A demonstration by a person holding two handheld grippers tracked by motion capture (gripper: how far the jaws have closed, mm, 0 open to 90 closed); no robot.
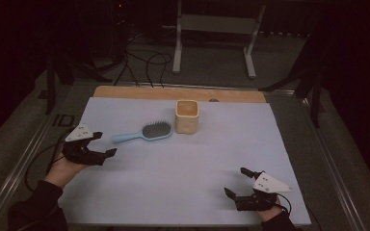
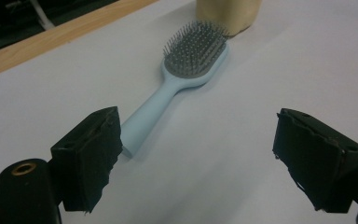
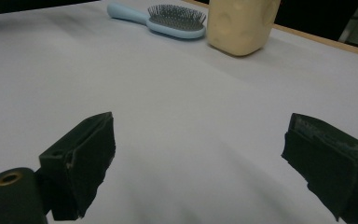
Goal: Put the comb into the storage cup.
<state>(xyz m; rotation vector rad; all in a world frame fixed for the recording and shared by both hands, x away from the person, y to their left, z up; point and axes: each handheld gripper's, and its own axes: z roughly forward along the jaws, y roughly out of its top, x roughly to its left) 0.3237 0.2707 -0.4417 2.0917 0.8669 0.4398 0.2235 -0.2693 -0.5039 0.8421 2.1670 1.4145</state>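
Hairbrush (image 2: pixel 186 74) handle near spread left gripper (image 2: pixel 198 158) fingers (image 2: pixel 91 154).

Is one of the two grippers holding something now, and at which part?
Nothing is held. The left gripper is open near the handle end of the hairbrush without touching it, and the right gripper is open over the bare sheet.

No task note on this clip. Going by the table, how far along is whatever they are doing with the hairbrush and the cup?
Nothing looks done yet. The blue hairbrush lies flat on the white sheet, bristles up, its head right beside the upright yellow cup; touching or not is unclear. Nothing is in hand: the left gripper faces the brush handle with jaws open, and the right gripper sits open near the table's front edge. Any grasping or placing is left.
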